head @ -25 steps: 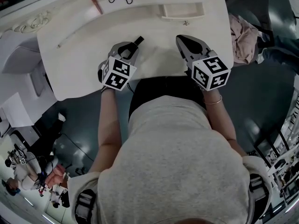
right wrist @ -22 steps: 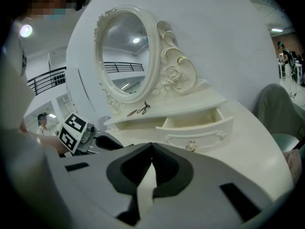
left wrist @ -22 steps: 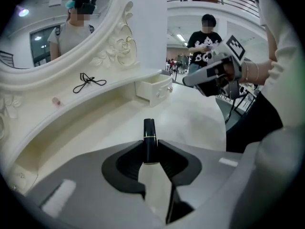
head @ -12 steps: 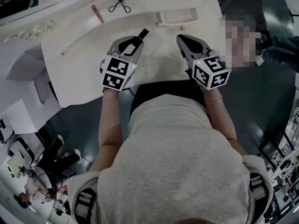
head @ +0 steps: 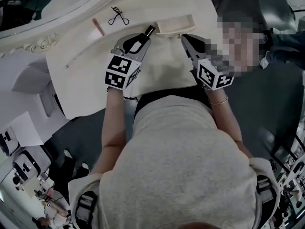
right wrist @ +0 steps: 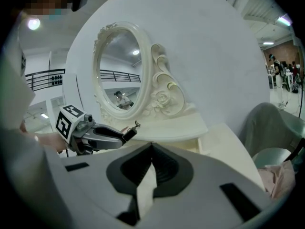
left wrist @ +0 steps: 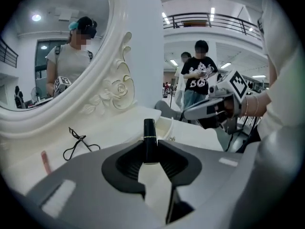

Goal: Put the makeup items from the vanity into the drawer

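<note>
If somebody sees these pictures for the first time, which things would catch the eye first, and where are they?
First comes the left gripper, shut on a black lipstick tube and held close to the small open drawer of the white vanity. Next is the ornate oval mirror at the back. An eyelash curler and a pink stick lie on the vanity top, left of the drawer.

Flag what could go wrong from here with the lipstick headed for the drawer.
1. The left gripper holds the lipstick by its lower end only, with the cap sticking out past the jaws; it could pivot or slip.
2. The drawer is small, so the protruding cap might strike its front wall.
3. The right gripper, shut and empty, sits right at the drawer's front; the two grippers could bump.
</note>
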The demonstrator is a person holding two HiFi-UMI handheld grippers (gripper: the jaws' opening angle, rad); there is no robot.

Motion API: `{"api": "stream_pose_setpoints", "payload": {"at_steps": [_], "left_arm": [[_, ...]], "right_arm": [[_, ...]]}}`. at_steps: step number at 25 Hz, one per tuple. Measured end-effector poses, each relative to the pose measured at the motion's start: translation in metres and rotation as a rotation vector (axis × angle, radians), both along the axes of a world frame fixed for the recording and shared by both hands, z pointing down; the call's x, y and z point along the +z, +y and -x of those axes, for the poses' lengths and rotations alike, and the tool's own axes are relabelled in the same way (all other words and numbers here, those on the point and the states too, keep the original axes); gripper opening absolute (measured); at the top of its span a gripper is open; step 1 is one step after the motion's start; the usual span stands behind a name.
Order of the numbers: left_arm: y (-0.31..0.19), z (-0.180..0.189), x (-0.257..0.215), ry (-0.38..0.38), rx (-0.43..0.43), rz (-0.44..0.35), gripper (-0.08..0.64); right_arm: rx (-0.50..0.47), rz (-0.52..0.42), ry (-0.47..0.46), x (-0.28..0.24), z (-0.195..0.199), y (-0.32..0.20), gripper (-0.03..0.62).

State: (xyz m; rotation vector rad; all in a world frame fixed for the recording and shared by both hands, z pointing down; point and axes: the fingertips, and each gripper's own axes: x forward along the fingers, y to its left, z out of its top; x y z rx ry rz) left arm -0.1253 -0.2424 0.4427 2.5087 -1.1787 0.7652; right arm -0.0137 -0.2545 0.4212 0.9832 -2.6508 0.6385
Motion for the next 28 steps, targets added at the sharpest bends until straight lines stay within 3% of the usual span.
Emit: {"api": "stream_pose_setpoints", "payload": {"at_steps": [3,14,21,28], "left_arm": [[-0.01,-0.009,-0.006,0.045,-0.01,-0.004,0.101],[-0.039,-0.054,-0.007,0.053,0.088,-0.008,0.103],[-0.049,-0.082,-0.001,-0.003,0.221,-0.021,0.103],[-0.057,-0.089,0.015,-0.021,0.223,0.02,0.1]], "right_arm": [[0.024,-0.016,-0.005,-0.006,-0.009,-0.008,0.008],[0.065,-0.014,0.002,-0.005,-0.027,-0.022,0.008],[0.06,0.006,0.006,0.002,-0.029,-0.025,0.008],[0.072,0.023,0.007,0.008,-0.033,-0.028,0.008]]}}
